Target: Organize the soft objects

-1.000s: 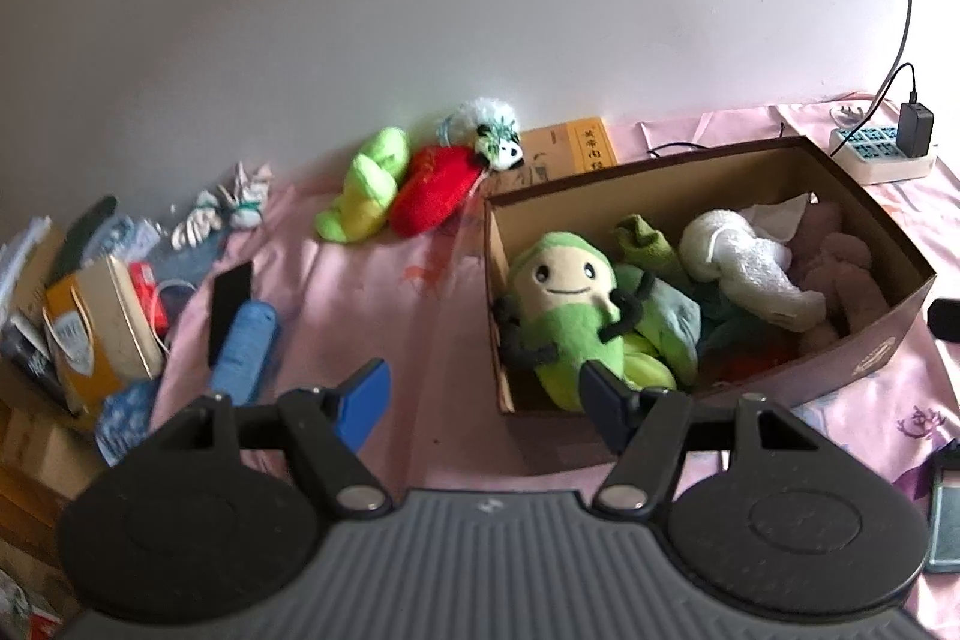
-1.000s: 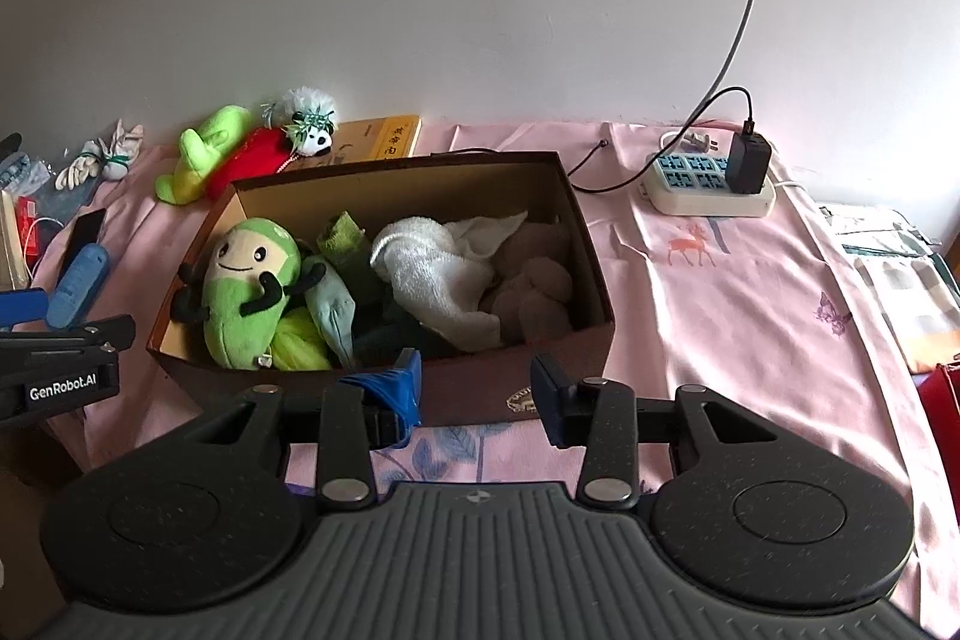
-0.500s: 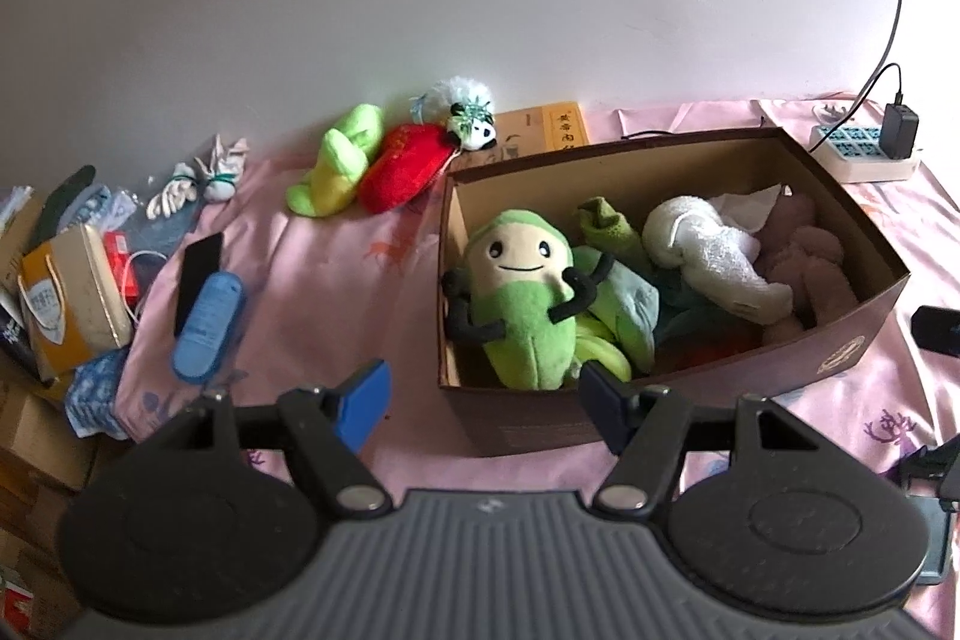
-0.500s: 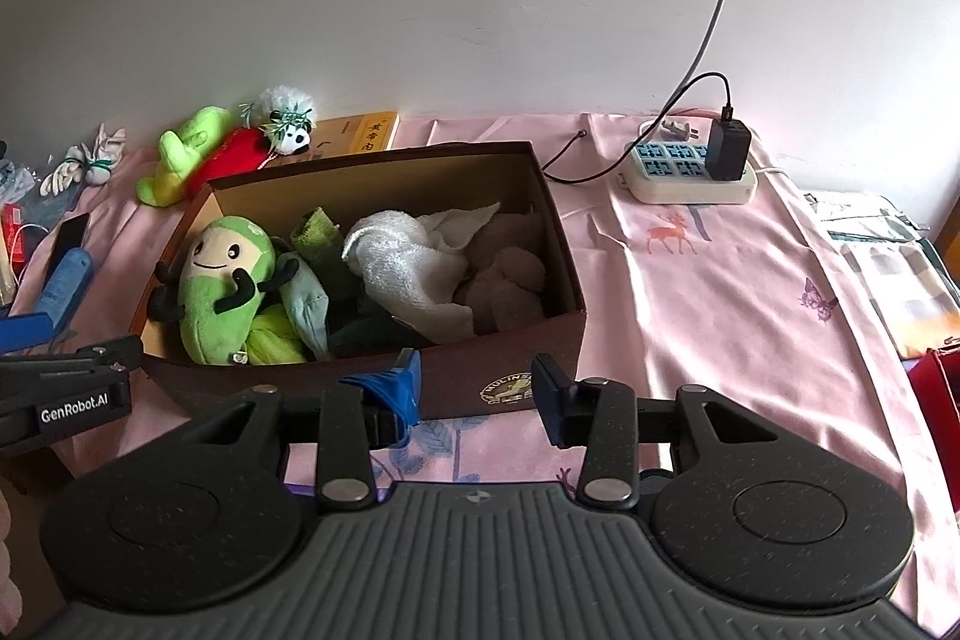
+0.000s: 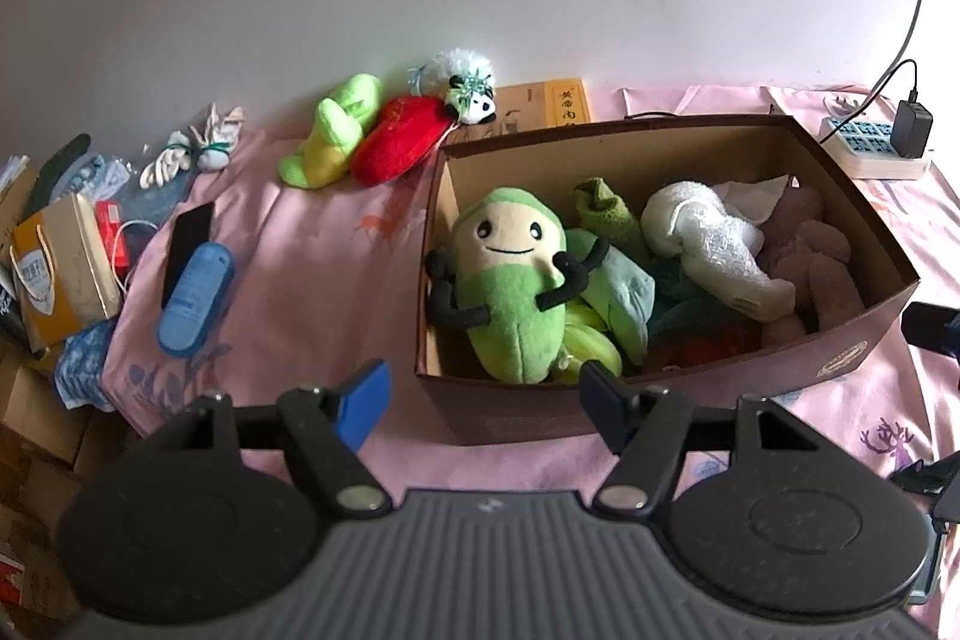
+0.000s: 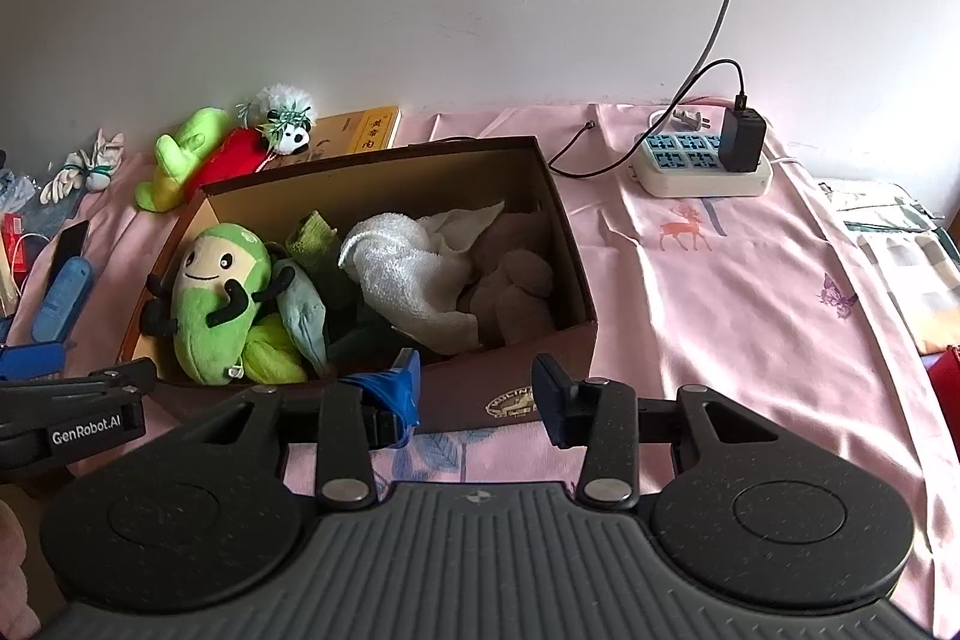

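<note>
A brown cardboard box (image 5: 840, 364) (image 6: 516, 394) sits on the pink cloth. It holds a green smiling plush (image 5: 510, 280) (image 6: 216, 292), green cloths, a white towel (image 5: 708, 244) (image 6: 414, 274) and a brown plush (image 5: 810, 262) (image 6: 510, 286). Behind the box lie a lime plush (image 5: 336, 130) (image 6: 180, 154), a red plush (image 5: 402, 142) (image 6: 234, 154) and a small panda toy (image 5: 471, 91) (image 6: 288, 124). My left gripper (image 5: 486, 400) is open and empty, in front of the box's near left corner. My right gripper (image 6: 477, 394) is open and empty, in front of the box's near wall.
A blue case (image 5: 195, 298) and a black phone (image 5: 189, 244) lie left of the box. Cartons and clutter (image 5: 60, 268) crowd the left edge. A power strip with charger (image 6: 702, 160) sits at the back right. A yellow book (image 5: 552, 109) lies behind the box.
Both grippers have pulled back and up from the box, which now looks smaller and farther away. In the left wrist view it has shifted left. Nothing was picked up.
</note>
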`<state>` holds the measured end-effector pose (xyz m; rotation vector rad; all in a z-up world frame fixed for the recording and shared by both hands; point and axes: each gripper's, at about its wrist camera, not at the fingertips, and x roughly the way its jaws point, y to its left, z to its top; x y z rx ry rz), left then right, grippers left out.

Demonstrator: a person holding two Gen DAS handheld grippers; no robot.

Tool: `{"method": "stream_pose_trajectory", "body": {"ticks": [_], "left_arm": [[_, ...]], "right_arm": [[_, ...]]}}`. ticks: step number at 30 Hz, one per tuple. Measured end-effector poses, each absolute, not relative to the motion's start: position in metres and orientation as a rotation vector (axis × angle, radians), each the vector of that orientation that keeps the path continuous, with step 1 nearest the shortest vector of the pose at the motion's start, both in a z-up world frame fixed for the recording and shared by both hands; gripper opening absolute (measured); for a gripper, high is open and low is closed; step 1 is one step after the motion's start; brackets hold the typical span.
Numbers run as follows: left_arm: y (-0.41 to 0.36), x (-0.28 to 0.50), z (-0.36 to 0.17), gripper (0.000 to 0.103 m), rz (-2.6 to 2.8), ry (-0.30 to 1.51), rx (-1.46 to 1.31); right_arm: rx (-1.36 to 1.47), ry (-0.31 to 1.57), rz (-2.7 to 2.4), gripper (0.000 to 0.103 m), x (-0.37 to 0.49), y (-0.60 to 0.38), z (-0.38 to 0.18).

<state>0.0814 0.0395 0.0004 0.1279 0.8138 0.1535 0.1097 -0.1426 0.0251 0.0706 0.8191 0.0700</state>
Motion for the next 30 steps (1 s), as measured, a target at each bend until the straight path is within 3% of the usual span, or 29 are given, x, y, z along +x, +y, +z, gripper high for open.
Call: {"method": "stream_pose_trajectory", "body": {"ticks": [30], "left_arm": [[0.032, 0.137, -0.027, 0.069, 0.119, 0.872, 0.108]], "right_arm": [[0.11, 0.927, 0.047, 0.026, 0.156, -0.146, -0.009]]}}
